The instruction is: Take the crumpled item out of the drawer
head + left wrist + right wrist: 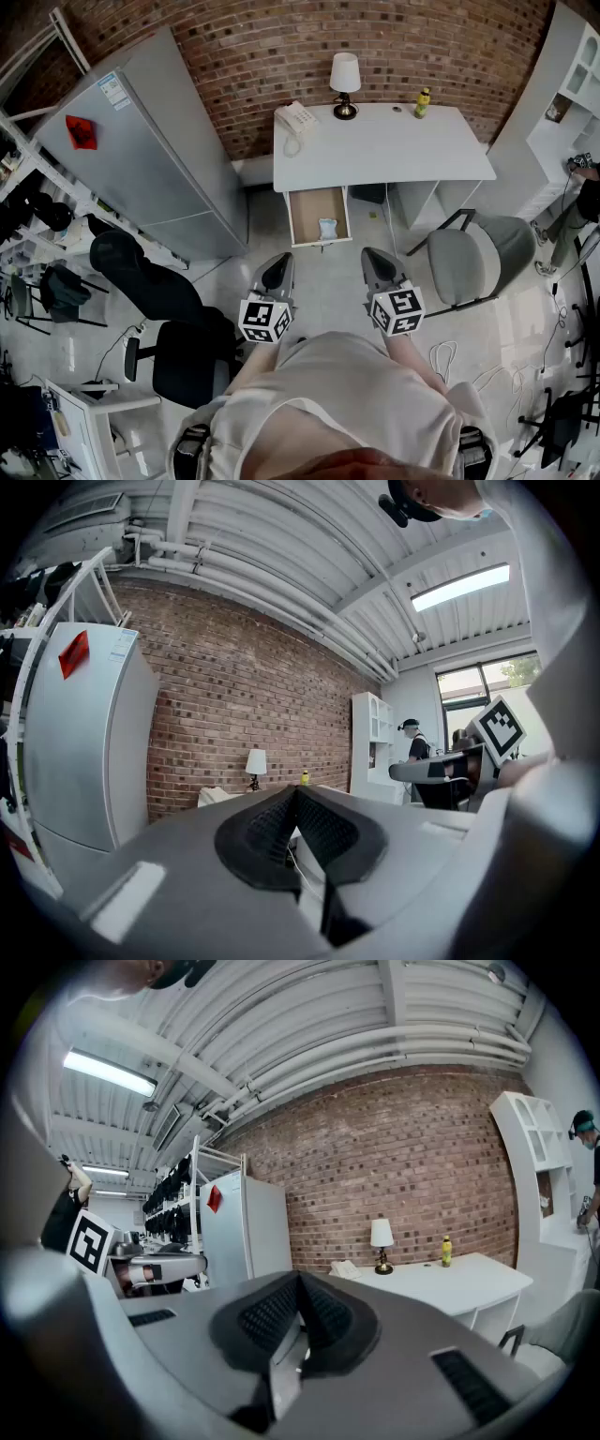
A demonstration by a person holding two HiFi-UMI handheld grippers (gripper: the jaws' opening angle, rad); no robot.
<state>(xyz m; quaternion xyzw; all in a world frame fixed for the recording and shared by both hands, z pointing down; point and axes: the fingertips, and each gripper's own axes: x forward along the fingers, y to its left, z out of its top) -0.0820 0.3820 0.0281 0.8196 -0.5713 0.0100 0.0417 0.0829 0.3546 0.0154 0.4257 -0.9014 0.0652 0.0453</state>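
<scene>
Approach stage: left tool and right tool closed, empty. Next I must reach the drawer and its crumpled item, jaws opened.

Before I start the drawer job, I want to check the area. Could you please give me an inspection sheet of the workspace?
Surface: white desk, drawer pulled open below it.
Job's things: crumpled item lies in the drawer, untouched.
Clutter: lamp, phone, bottle on the desk.
Grippers: left gripper and right gripper shut, empty, short of the drawer.
Cables: loose cable on the floor by the grey chair.
Surroundings: brick wall, fridge, black chair.
</scene>
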